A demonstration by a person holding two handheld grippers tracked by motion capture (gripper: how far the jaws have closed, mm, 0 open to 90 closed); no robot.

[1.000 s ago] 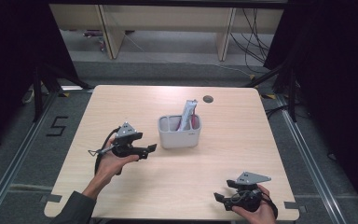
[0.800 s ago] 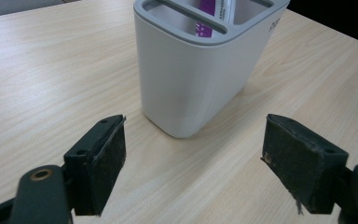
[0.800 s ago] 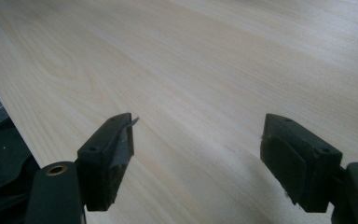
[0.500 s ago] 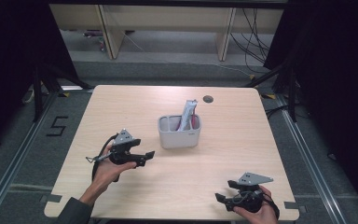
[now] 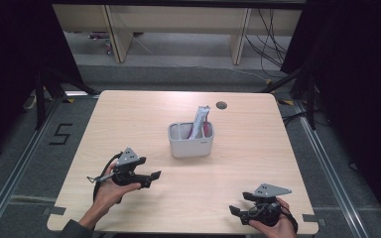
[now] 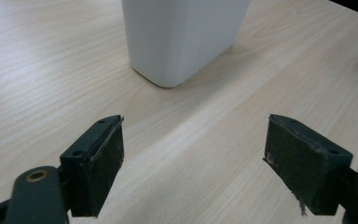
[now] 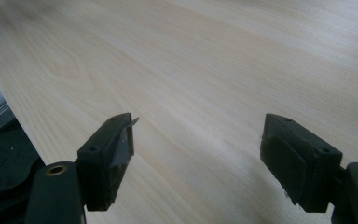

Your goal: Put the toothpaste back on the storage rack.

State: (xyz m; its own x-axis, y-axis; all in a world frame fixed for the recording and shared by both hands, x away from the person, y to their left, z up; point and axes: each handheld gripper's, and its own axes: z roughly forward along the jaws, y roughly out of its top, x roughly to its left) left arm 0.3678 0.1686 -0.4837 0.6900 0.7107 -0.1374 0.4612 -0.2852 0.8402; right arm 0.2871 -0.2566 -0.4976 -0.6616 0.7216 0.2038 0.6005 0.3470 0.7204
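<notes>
A light grey holder stands mid-table with a pink-and-white tube upright inside it. My left gripper is held at the front left, jaws wide open and empty, pointing right, short of the holder. In the left gripper view the holder rises just beyond the gripper. Near the front right edge my right gripper rests low, open, pointing left. The right gripper view has its jaws apart over bare wood.
The wooden table has a dark round grommet at its back edge. Black tape marks the front corners. A grey floor with metal rails surrounds the table, and pale furniture legs stand behind it.
My left gripper has drawn back toward the front left, away from the holder. The right gripper has barely shifted.
</notes>
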